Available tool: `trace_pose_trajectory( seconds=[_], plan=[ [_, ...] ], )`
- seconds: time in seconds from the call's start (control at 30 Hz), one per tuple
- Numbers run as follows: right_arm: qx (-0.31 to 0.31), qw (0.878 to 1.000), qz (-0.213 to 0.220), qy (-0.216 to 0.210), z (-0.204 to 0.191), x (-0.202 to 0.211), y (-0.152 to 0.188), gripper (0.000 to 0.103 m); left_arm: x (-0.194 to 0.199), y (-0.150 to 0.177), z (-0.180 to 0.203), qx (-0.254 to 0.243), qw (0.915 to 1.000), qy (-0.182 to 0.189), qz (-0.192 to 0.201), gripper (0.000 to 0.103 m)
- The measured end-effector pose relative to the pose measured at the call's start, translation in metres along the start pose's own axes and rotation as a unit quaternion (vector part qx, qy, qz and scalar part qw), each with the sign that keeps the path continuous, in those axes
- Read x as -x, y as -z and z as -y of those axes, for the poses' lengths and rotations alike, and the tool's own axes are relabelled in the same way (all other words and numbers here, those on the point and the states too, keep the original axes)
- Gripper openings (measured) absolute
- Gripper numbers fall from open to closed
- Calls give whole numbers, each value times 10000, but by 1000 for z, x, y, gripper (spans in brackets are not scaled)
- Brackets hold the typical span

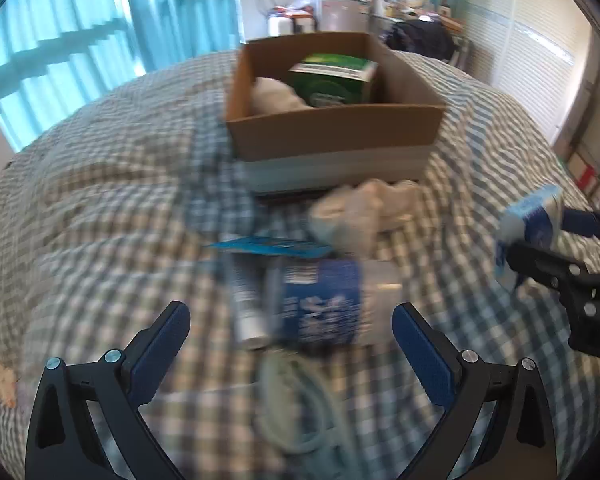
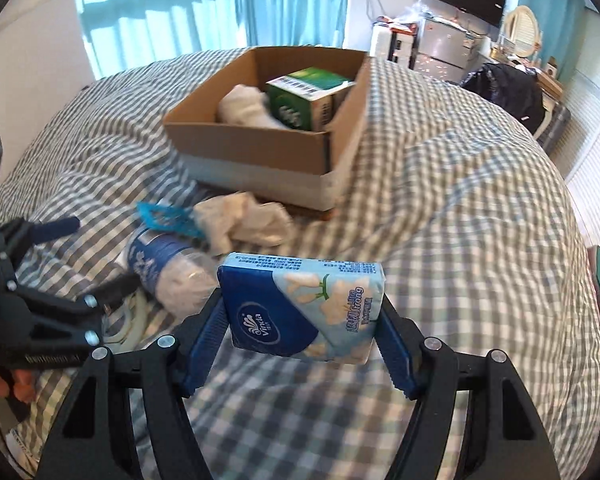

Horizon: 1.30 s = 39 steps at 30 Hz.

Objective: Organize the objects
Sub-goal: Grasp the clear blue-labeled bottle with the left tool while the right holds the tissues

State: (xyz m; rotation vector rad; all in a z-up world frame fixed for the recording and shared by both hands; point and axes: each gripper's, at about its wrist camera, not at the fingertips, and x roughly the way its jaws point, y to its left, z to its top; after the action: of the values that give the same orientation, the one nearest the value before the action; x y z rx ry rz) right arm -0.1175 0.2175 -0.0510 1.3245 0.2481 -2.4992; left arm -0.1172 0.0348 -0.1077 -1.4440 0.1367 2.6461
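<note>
My right gripper (image 2: 302, 312) is shut on a blue Vinda tissue pack (image 2: 304, 304) and holds it above the checked bedspread; the pack also shows at the right of the left wrist view (image 1: 530, 220). My left gripper (image 1: 292, 320) is open just above a lying plastic water bottle with a blue label (image 1: 320, 304), which also shows in the right wrist view (image 2: 160, 268). A cardboard box (image 1: 332, 132) (image 2: 260, 148) stands further back on the bed. It holds a green carton (image 2: 300, 100) and a white cloth (image 2: 248, 108).
A crumpled white cloth (image 2: 244, 220) and a flat blue packet (image 2: 168, 216) lie in front of the box. A white coiled cable (image 1: 296, 404) lies near the bottle. Curtains and cluttered furniture stand behind the bed.
</note>
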Motion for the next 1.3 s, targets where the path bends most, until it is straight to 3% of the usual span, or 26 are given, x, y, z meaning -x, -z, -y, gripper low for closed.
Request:
trace_pose_trajectory(
  seconds=[0.17,0.53,0.63,0.67,0.97,1.3],
  plan=[
    [-97,10000,-17,10,15,-6,-1,70,-20,-4,20,-237,9996,74,-131,103],
    [-134,9997,-186,-126,20,-30,2,70,-60,-5,22,-224,9990,0,-375,103],
    [-117,9997,-185,-111,18,-31,3,70,-64,-2,24,-272,9987,150,-397,90],
    [-116,9997,-177,-100,18,-31,3,70,-63,0,25,-307,9987,120,-385,90],
    [-65,10000,12,-60,10,-8,4,70,-30,11,25,-262,9990,292,-227,90],
    [127,9990,411,84,-9,44,0,70,23,8,19,-235,9988,358,245,90]
  ],
)
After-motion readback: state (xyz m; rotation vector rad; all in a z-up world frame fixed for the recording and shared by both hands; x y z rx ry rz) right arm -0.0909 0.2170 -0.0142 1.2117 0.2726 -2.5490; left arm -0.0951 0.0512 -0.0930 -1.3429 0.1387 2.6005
